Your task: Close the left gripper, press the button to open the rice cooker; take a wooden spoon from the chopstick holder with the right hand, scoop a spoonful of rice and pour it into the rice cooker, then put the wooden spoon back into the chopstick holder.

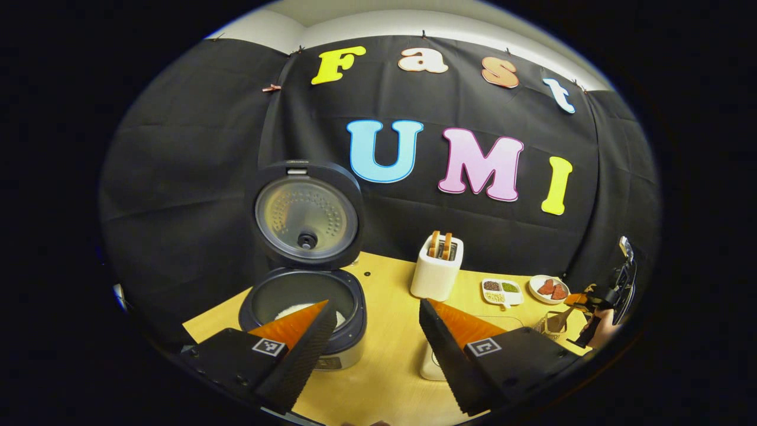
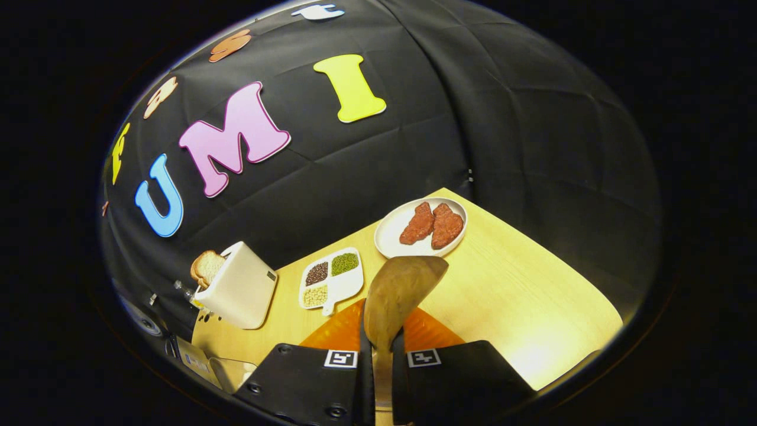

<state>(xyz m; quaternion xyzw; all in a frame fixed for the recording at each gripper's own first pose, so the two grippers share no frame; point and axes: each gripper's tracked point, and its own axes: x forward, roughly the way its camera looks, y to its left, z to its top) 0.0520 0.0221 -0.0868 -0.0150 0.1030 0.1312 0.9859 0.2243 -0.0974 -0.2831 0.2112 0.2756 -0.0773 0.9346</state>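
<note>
the right gripper (image 2: 378,361) is clamped narrow on the handle of the brown wooden spoon (image 2: 397,296), whose bowl stands up and away from the fingers, long axis running straight out along them, and the bowl looks bare of rice as far as the right gripper view tells. the dark round rice cooker (image 1: 304,313) sits with its lid thrown up, white rice showing in the pot, just ahead of the left gripper (image 1: 369,349), which hangs wide open and empty above the pale yellow wooden worktop (image 1: 384,367). in the left gripper view the right gripper shows far off at the right edge beside the wire chopstick holder (image 1: 550,324), so the spoon probably has to travel leftward across the worktop. the white toaster (image 1: 436,269) with bread slices stands between, a likely thing to steer round.
</note>
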